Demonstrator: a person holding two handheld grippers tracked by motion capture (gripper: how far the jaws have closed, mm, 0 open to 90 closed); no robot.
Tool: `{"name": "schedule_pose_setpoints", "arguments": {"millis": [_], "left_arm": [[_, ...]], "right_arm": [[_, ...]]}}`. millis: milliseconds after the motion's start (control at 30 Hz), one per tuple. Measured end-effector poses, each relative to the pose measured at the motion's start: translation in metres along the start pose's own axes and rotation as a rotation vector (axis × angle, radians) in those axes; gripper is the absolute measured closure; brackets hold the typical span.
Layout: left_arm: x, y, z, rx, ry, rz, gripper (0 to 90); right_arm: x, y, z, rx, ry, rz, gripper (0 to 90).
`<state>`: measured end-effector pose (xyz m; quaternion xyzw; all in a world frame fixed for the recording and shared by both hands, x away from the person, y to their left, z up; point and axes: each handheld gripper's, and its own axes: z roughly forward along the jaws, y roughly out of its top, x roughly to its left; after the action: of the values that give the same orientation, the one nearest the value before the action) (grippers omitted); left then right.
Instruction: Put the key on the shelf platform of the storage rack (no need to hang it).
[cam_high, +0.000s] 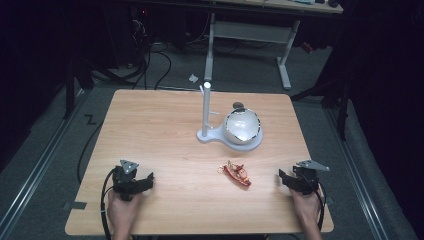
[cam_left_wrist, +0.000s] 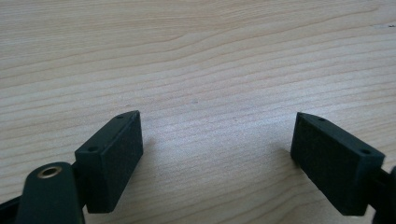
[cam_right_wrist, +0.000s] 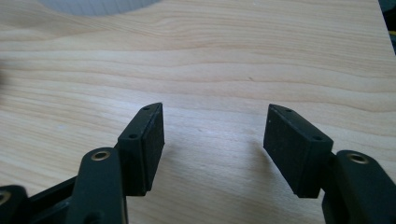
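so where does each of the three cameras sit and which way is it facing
High view: fixed above the person's side, facing forward and down on the light wooden table with a white stand, a white bowl and a small red trinket; both hands, left gripper, right gripper.
Left gripper view: rides that gripper, facing down along its black fingers, spread over bare wood.
Right gripper view: rides the right gripper, black fingers spread.
Shared: both gripper views show the table's wood grain.
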<state>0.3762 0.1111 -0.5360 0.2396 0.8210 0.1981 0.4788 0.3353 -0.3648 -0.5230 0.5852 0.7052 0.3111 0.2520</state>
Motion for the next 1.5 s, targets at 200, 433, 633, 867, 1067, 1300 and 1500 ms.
{"name": "schedule_pose_setpoints", "arguments": {"millis": [200, 433, 633, 867, 1067, 1300, 1500], "left_arm": [[0.000, 0.000, 0.000, 0.000, 0.000, 0.000, 17.1], [0.000, 0.000, 0.000, 0.001, -0.001, -0.001, 17.1], [0.000, 0.000, 0.000, -0.001, 0.001, -0.002, 17.1], [0.000, 0.000, 0.000, 0.000, 0.000, -0.001, 17.1], [0.000, 0.000, 0.000, 0.000, 0.000, -0.002, 17.1], [0.000, 0.000, 0.000, 0.000, -0.001, 0.002, 17.1], [0.000, 0.000, 0.000, 0.003, 0.001, -0.003, 17.1]], "right_arm": [[0.012, 0.002, -0.008, -0.017, 0.052, -0.017, 39.8], [0.028, 0.003, -0.007, -0.015, 0.093, -0.056, 40.1], [0.045, 0.006, -0.006, -0.017, 0.143, -0.099, 39.9], [0.063, 0.011, -0.008, -0.027, 0.202, -0.133, 39.2], [0.076, 0.016, -0.008, -0.038, 0.247, -0.153, 38.2], [0.094, 0.022, -0.004, -0.022, 0.287, -0.199, 34.8], [0.110, 0.028, 0.004, -0.014, 0.319, -0.226, 32.0]]}}
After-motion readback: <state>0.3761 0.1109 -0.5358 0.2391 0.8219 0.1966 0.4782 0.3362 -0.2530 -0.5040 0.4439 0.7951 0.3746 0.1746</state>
